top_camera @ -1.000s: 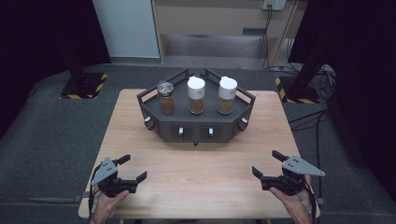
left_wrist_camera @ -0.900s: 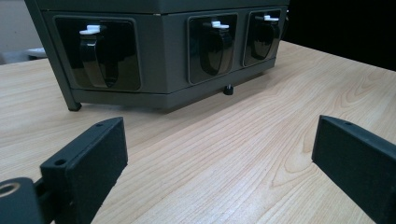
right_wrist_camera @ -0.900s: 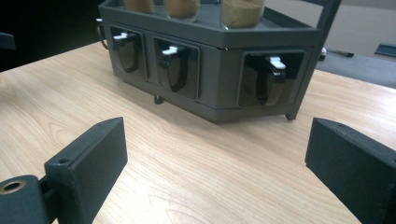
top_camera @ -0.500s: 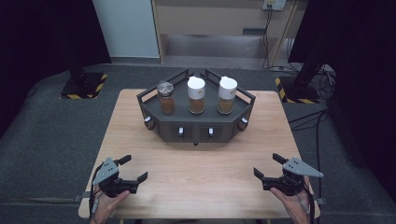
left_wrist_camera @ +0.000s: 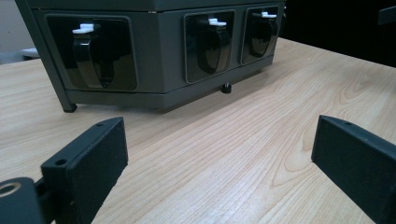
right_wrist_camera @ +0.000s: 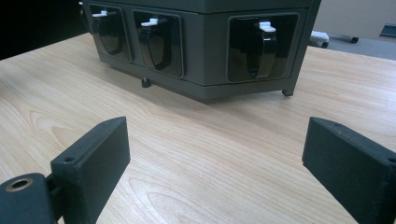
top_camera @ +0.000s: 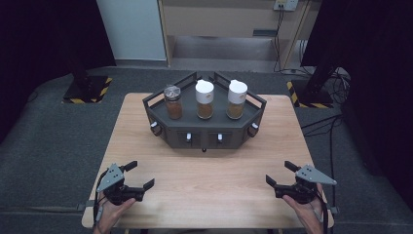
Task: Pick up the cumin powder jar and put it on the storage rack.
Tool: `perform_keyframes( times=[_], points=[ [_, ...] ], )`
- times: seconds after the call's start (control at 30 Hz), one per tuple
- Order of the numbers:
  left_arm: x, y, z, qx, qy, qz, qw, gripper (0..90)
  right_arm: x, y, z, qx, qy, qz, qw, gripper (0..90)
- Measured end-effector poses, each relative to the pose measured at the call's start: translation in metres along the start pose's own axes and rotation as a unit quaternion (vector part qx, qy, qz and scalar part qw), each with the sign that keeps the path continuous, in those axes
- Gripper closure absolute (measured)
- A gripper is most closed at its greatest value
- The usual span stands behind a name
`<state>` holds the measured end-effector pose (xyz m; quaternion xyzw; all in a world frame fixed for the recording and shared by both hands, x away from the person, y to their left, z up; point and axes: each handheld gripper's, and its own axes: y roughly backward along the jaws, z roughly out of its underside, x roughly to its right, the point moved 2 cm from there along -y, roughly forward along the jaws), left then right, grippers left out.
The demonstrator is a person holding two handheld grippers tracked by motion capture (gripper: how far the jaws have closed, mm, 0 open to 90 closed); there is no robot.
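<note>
- The dark grey rack (top_camera: 204, 134) sat at the far middle of the wooden table (top_camera: 209, 180), well apart from both grippers.
- Three jars stood in a row on top: a clear-lidded jar (top_camera: 173, 102) and two white-capped jars (top_camera: 204, 99), all holding brown contents.
- They looked like rigid, smooth and probably breakable glass; gripping the straight body below the cap seemed safest.
- The left gripper (top_camera: 138, 176) rested near the table's front edge, jaws spread wide and empty.
- The right gripper (top_camera: 281, 174) held nothing either; its jaws had just been closing slightly, yet stood wide.
- The rack's angled front carried glossy black recesses with white levers (right_wrist_camera: 265, 27).
</note>
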<state>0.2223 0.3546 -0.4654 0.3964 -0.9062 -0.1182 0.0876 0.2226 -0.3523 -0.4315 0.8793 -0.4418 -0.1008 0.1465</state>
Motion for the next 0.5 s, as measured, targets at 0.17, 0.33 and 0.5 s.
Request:
perform_keyframes(
  times=[0.17,0.33,0.5],
  points=[
    [0.0001,-0.0007,-0.0005,-0.002,-0.002,0.001,1.0,2.5,0.0003,-0.0008,-0.0007,-0.005,0.0,-0.004,1.0,7.4],
    [0.0003,-0.0009,-0.0007,-0.003,-0.003,0.002,1.0,2.5,0.0004,-0.0013,-0.0012,-0.008,-0.001,-0.006,1.0,7.2],
    [0.0006,-0.0014,-0.0012,-0.005,-0.003,0.002,1.0,2.5,0.0003,-0.002,-0.0017,-0.011,0.0,-0.007,0.9999,7.0]
  ],
)
